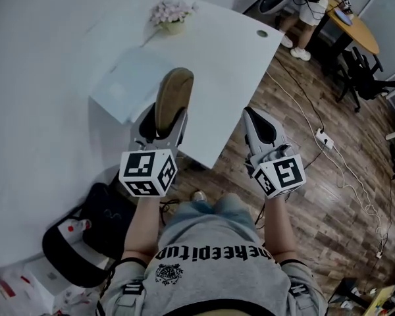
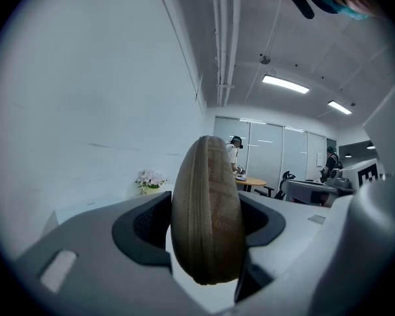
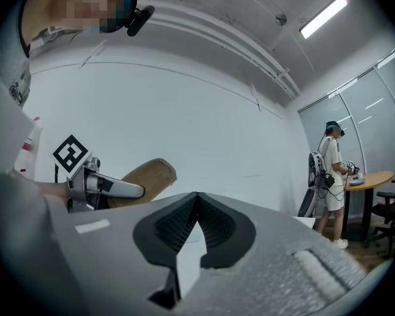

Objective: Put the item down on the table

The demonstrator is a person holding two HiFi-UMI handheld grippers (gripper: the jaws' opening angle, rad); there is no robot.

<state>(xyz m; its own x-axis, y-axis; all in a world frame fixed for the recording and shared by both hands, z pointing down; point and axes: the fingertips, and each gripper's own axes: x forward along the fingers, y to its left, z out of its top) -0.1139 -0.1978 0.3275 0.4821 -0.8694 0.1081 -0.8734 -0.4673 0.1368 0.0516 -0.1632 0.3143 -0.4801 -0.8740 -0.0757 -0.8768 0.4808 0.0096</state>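
Observation:
A brown oval zip case [image 1: 173, 97] stands on edge between the jaws of my left gripper [image 1: 162, 125], held above the near edge of the white table [image 1: 232, 52]. In the left gripper view the case [image 2: 207, 219] fills the gap, and the left gripper [image 2: 207, 239] is shut on it. My right gripper [image 1: 258, 127] hovers off the table's right edge, over the wooden floor. Its jaws meet with nothing between them [image 3: 196, 203]. From the right gripper view, the case [image 3: 143, 178] and left gripper [image 3: 95, 186] show at the left.
A white sheet [image 1: 126, 84] lies on the table just beyond the case, with a flower pot [image 1: 171, 16] farther back. A black bag [image 1: 85, 236] sits on the floor at the lower left. Cables and a power strip [image 1: 324, 138] lie on the floor at right. A person [image 1: 309, 5] stands by a round wooden table.

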